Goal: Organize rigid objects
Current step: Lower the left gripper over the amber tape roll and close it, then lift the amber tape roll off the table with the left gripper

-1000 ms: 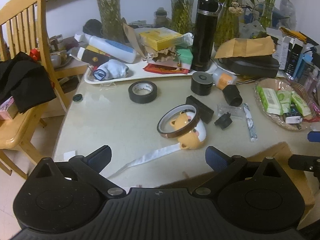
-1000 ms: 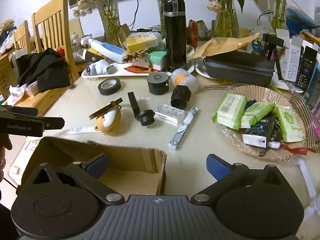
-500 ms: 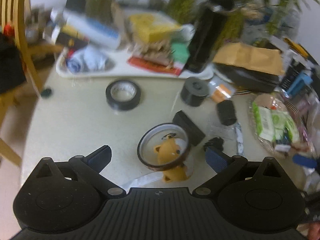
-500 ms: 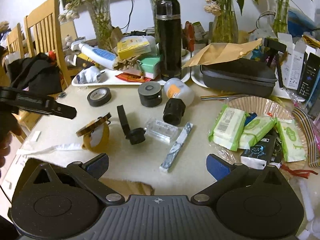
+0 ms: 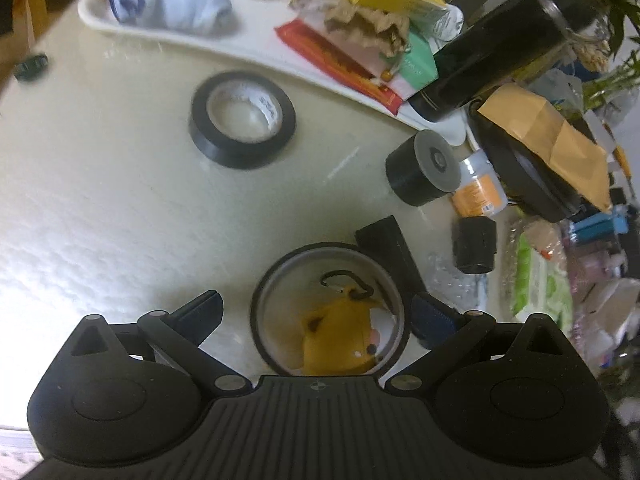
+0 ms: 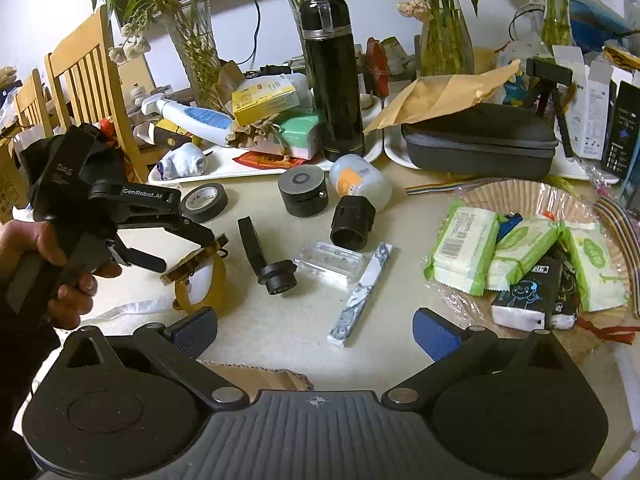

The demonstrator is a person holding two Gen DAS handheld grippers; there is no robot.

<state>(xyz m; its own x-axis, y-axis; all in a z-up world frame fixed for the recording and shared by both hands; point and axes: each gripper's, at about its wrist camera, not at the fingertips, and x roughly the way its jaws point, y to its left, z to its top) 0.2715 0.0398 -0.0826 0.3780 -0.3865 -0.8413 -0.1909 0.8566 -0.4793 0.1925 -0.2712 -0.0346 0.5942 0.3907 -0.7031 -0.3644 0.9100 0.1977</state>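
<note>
The left tongs point(image 5: 314, 314) hung low over the worktop point(image 5: 100, 200), jaws spread wide w/ the amber tape ring point(image 5: 329, 308) sitting right between them, nothing gripped. That ring leaned on a yellow plush keychain point(image 5: 340, 340), its black clip showing through the hole. From the right wrist view the ring stood tilted, just under the left tongs' tips, a white strap point(image 6: 120, 310) trailing off beside it.

The right tongs point(image 6: 316, 330) were released too, holding nothing, parked above the near edge of a cardboard box point(image 6: 256, 376), which I'd guess was the drop spot.

Step in hand, as I read it: lining up a pick on the tape ring, approach nearly done, grip not yet made.

Next move prob. calls for closing across the ring's rim w/o catching the plush or its clip; ring is thin & tilted, so it could slip or tip flat if squeezed off-centre. Then lift & carry toward the box.

Other rigid bits waited further out: black tape roll point(image 5: 242, 120), black cylinder point(image 5: 424, 168), black bar point(image 5: 390, 250) touching the ring's far side, hex cap point(image 6: 352, 222), clear plastic case point(image 6: 330, 260). Tray point(image 5: 132, 30) & thermos point(image 6: 334, 80) stood behind.
</note>
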